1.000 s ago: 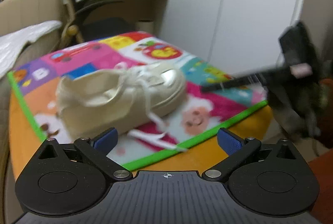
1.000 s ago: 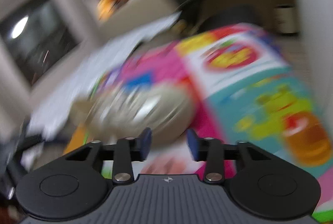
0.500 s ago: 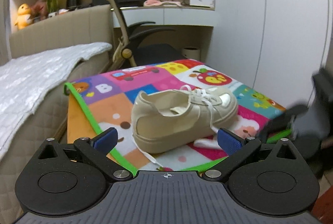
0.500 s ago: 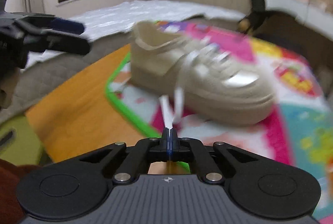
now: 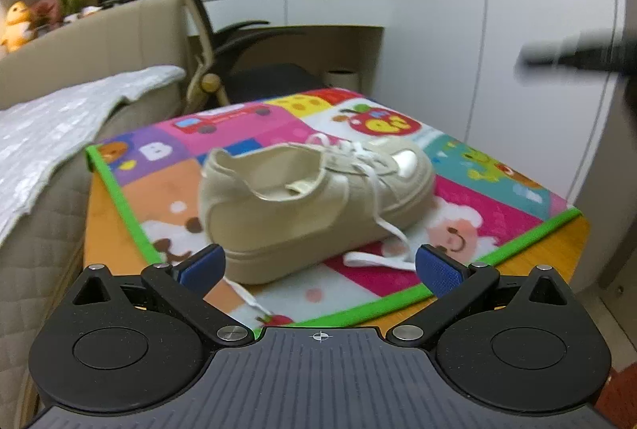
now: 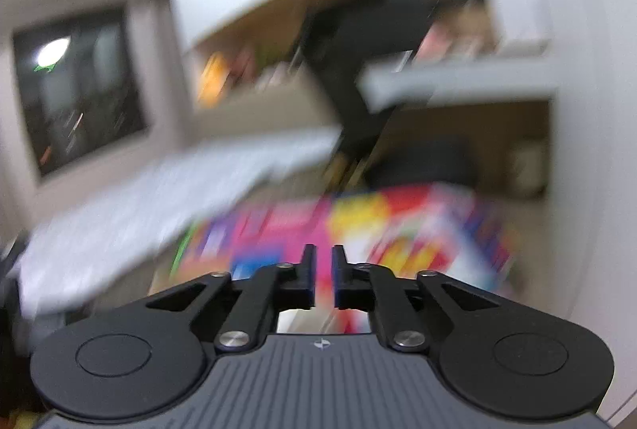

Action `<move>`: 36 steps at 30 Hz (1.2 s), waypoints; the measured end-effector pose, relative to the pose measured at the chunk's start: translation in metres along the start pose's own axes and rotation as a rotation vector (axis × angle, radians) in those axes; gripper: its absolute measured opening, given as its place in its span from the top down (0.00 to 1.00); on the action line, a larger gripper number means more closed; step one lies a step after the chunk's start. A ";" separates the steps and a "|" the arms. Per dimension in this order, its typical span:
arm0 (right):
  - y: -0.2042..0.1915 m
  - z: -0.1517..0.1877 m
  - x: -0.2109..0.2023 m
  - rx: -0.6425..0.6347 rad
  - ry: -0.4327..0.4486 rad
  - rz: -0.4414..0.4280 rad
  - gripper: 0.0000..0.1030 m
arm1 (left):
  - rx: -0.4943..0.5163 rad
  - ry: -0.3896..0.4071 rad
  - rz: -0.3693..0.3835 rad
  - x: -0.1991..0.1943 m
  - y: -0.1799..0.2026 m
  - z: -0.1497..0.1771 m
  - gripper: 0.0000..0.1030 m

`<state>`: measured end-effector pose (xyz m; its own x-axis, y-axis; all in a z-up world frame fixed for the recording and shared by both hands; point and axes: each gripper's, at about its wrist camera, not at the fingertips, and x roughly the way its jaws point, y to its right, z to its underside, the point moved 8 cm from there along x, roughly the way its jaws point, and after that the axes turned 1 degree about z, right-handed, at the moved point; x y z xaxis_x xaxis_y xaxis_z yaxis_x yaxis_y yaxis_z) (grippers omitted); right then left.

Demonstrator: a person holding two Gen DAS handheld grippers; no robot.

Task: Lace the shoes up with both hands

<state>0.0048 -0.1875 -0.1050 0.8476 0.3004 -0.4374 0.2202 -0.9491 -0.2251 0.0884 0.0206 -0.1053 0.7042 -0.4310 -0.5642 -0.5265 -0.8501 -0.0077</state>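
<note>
While my left gripper (image 5: 318, 263) hangs with jaws spread wide and empty just near of the shoe (image 5: 314, 206), which sits on the colourful mat (image 5: 497, 198) on the worktop, my right gripper (image 6: 323, 277) is up and to the right, jaws opening a sliver with nothing between them. I judge lacing barely begun; next, each side must pinch a loose lace (image 5: 378, 259) end.

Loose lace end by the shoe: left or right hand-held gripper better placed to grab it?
Left hand-held gripper: jaws wide, lace end lies just ahead beside the shoe. Right hand-held gripper is raised away, view blurred, jaws opening with nothing between them.
</note>
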 end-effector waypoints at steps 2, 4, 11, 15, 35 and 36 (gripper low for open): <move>-0.025 0.046 0.033 -0.054 -0.149 -0.038 0.91 | 0.013 -0.013 -0.002 0.001 0.002 0.003 0.00; -0.047 0.077 0.057 -0.097 -0.227 -0.069 0.91 | 0.023 -0.023 -0.011 0.001 0.001 0.006 0.00; -0.079 0.091 0.107 -0.123 -0.282 -0.143 0.65 | -0.008 -0.044 -0.026 0.000 -0.008 0.015 0.00; -0.093 0.104 0.106 -0.337 -0.250 -0.077 0.89 | -0.001 -0.053 -0.017 0.004 -0.007 0.014 0.00; 0.010 0.061 0.039 0.308 0.095 0.023 0.21 | -0.319 0.176 0.174 0.035 0.017 0.031 0.00; 0.002 0.068 0.050 0.311 0.087 0.010 0.17 | -0.371 0.175 0.180 0.035 0.011 0.032 0.00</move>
<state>0.0147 -0.1683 -0.1870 0.8900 0.2695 -0.3678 0.0650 -0.8734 -0.4827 0.0922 0.0063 -0.1515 0.7038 -0.5993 -0.3814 -0.4636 -0.7943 0.3926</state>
